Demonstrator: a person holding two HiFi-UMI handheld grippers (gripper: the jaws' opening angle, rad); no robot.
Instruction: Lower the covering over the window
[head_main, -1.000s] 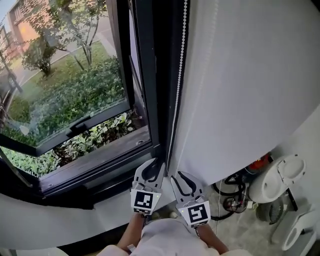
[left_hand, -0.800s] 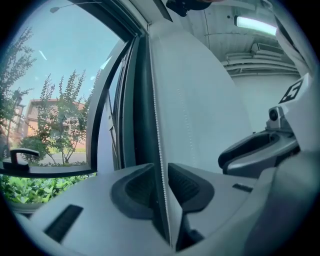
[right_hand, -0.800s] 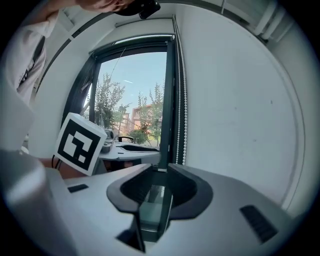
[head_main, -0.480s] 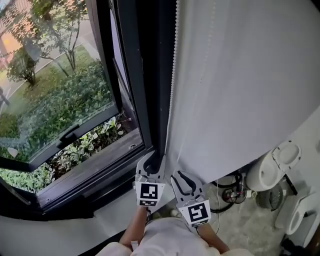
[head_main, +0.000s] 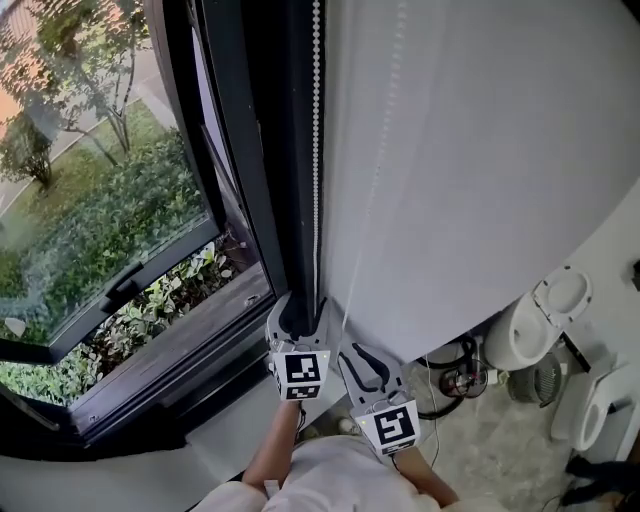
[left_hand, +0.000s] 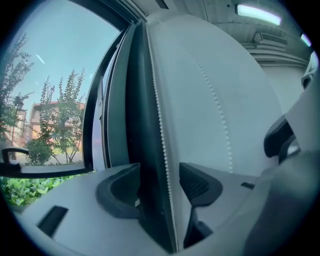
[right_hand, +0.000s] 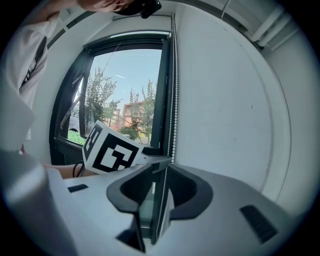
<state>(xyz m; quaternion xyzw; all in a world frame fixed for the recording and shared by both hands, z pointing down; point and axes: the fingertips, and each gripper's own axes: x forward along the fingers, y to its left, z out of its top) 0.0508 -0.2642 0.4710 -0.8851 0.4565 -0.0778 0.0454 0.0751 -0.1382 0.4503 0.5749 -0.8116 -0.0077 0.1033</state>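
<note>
Bead chain of small white plastic balls (head_main: 316, 150), the pull of the window covering, hangs straight down in the head view along the black metal window frame (head_main: 250, 150), at the edge of the plain white wall (head_main: 480, 150). The glass pane (head_main: 110, 200) is uncovered, with trees and shrubs beyond it. The left tongs (head_main: 298, 310), white with dark pads, sit at the chain's lower end, and the right tongs (head_main: 352, 352) lie just beside them, where a second, fainter strand (head_main: 370, 200) comes down.

In the left gripper view the left tongs (left_hand: 160, 185) stand wide apart; they have just been opening, and the bead chain (left_hand: 159, 125) runs between the pads without either pad pressing on it. The second strand (left_hand: 218, 107) crosses the white wall to the right.

In the right gripper view the right tongs (right_hand: 156, 182) are nearly together, clamped on a strand of bead chain (right_hand: 173, 100) that drops from above into the narrow gap. The left tongs' black-and-white marker cube (right_hand: 111, 152) shows just left, before the window.
</note>
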